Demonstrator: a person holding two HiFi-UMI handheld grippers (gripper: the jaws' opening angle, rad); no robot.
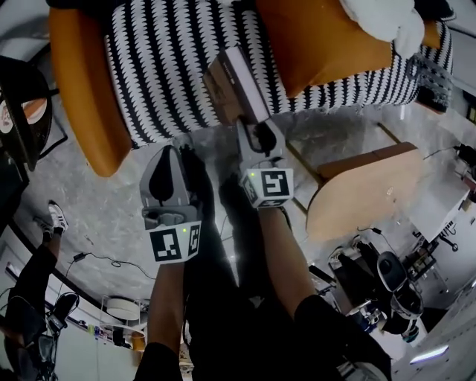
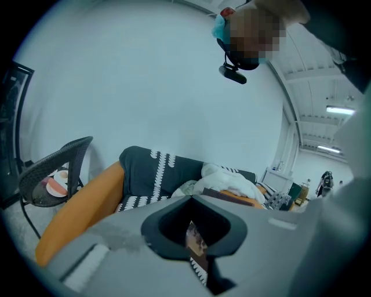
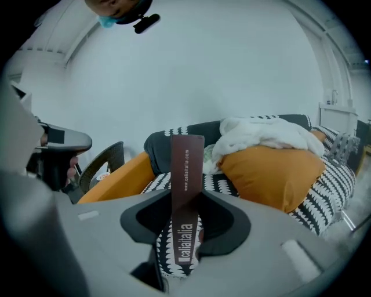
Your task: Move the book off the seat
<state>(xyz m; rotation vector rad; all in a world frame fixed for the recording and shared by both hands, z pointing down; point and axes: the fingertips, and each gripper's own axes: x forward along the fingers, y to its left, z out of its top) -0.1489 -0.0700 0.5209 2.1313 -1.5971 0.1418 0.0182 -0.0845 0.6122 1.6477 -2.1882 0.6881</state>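
A dark brown book with white print on its spine hangs above the front edge of the sofa seat, which is covered by a black-and-white patterned throw. My right gripper is shut on the book's lower end, and in the right gripper view the spine stands upright between the jaws. My left gripper sits lower and to the left, off the seat's front, with its jaws together and nothing held. Through the slit of the left gripper a sliver of the book shows.
The sofa has an orange arm, an orange cushion and a white cloth on top. A rounded wooden side table stands to the right. A black mesh chair stands to the left. Cables and gear lie on the floor.
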